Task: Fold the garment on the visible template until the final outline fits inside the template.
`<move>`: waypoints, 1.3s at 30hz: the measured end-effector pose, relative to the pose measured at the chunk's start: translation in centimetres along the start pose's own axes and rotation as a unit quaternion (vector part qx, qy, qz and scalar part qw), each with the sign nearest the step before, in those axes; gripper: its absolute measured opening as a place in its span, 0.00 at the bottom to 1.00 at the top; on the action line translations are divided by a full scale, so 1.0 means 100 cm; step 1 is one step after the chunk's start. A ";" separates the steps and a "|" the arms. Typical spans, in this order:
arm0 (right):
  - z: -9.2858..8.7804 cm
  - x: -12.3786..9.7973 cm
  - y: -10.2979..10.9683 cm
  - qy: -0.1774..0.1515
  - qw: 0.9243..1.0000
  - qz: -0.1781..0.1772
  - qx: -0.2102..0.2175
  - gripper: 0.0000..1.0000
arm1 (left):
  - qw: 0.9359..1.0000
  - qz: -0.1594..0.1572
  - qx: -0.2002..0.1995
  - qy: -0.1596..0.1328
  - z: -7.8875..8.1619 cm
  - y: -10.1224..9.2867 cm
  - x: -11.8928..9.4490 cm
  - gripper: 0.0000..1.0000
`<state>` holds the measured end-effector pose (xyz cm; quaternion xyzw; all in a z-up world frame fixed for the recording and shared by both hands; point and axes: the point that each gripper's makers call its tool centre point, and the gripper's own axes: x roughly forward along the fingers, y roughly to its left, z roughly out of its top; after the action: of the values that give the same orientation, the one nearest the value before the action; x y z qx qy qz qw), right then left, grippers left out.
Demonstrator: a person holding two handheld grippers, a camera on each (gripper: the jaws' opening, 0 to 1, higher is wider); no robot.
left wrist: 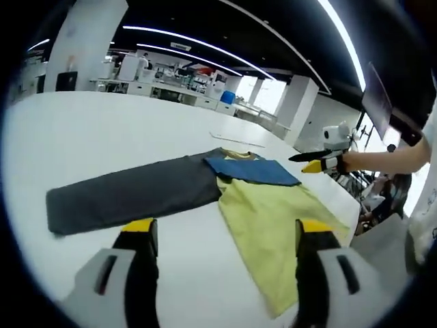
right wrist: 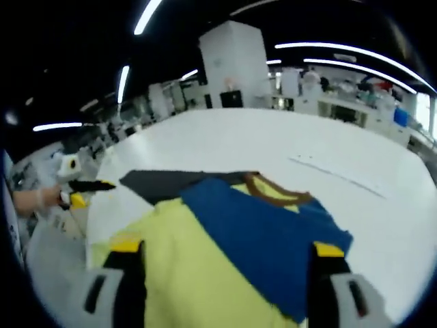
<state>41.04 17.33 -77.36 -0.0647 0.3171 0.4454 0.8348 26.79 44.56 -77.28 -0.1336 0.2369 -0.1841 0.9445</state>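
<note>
Left gripper view showed me my left gripper (left wrist: 222, 236) with its jaws spread wide and nothing between them, hovering above the white table (left wrist: 102, 130). The shirt (left wrist: 266, 212) lay flat just ahead, its yellow body running from about twelve o'clock down toward four o'clock past the right jaw, while the grey sleeve (left wrist: 130, 195) stretched out toward ten o'clock, its long axis across my line of approach. A blue panel (left wrist: 252, 171) crossed the chest below a brown collar (left wrist: 235, 154). The right gripper (left wrist: 311, 164) sat at two o'clock by the shirt's far edge; in its own view the right gripper (right wrist: 222, 260) was also released, empty, directly over the yellow and blue cloth, so I judged it nearer the body and my left nearer the sleeve. A faint line (right wrist: 341, 178) on the table may have been the template; I could not tell. Behind lay a large workshop with white pillars and strip lights.
</note>
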 end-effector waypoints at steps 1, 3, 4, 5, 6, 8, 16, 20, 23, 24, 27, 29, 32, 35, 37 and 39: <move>-0.002 -0.003 0.000 0.001 1.000 -0.001 0.000 0.99 | 1.000 0.009 0.005 0.002 0.001 0.006 -0.001 0.79; -0.008 -0.009 -0.001 0.004 1.000 -0.004 0.000 0.99 | 1.000 0.017 -0.003 -0.003 0.004 0.016 -0.004 0.79; -0.010 -0.012 -0.003 0.005 1.000 -0.006 0.001 0.99 | 1.000 0.023 -0.006 -0.003 0.004 0.021 -0.005 0.78; -0.012 -0.015 -0.004 0.005 1.000 -0.007 0.002 0.99 | 1.000 0.030 -0.008 -0.005 0.004 0.025 -0.006 0.78; -0.013 -0.018 -0.004 0.002 1.000 -0.009 0.007 0.99 | 0.999 0.035 -0.008 -0.005 0.004 0.030 -0.008 0.78; -0.014 -0.023 -0.003 -0.003 0.999 -0.014 0.028 0.99 | 0.999 0.051 -0.013 0.000 0.002 0.044 -0.011 0.76; -0.021 -0.033 0.013 -0.019 0.999 -0.009 0.031 0.99 | 0.994 0.103 -0.039 -0.007 -0.007 0.086 -0.027 0.74; -0.026 -0.038 0.016 -0.021 0.999 -0.008 0.038 0.99 | 0.989 0.137 -0.054 -0.015 -0.006 0.108 -0.037 0.70; -0.033 -0.043 0.015 -0.022 0.999 -0.013 0.047 0.99 | 0.979 0.191 -0.072 -0.015 -0.007 0.131 -0.048 0.62; -0.035 -0.044 0.015 -0.022 0.998 -0.015 0.057 0.99 | 0.975 0.208 -0.073 -0.009 -0.009 0.136 -0.051 0.59; -0.040 -0.047 0.017 -0.027 0.996 -0.016 0.079 0.99 | 0.968 0.235 -0.088 -0.016 -0.009 0.152 -0.055 0.54; -0.044 -0.049 0.016 -0.028 0.996 -0.019 0.082 0.99 | 0.958 0.270 -0.098 -0.001 -0.016 0.166 -0.059 0.50; -0.049 -0.054 0.018 -0.029 0.995 -0.021 0.092 0.99 | 0.952 0.279 -0.122 -0.013 -0.017 0.179 -0.059 0.43; -0.049 -0.058 0.018 -0.035 0.994 -0.022 0.102 0.99 | 0.949 0.288 -0.130 -0.010 -0.019 0.187 -0.061 0.36; -0.049 -0.060 0.016 -0.037 0.994 -0.025 0.105 0.99 | 0.947 0.291 -0.136 -0.013 -0.019 0.188 -0.061 0.33; -0.050 -0.062 0.011 -0.038 0.993 -0.028 0.109 0.99 | 0.942 0.303 -0.144 -0.005 -0.022 0.194 -0.061 0.27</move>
<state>35.27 11.69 -77.48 0.0348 0.3296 0.3871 0.8604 26.17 64.13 -83.35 -0.1910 0.2851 0.1472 0.9277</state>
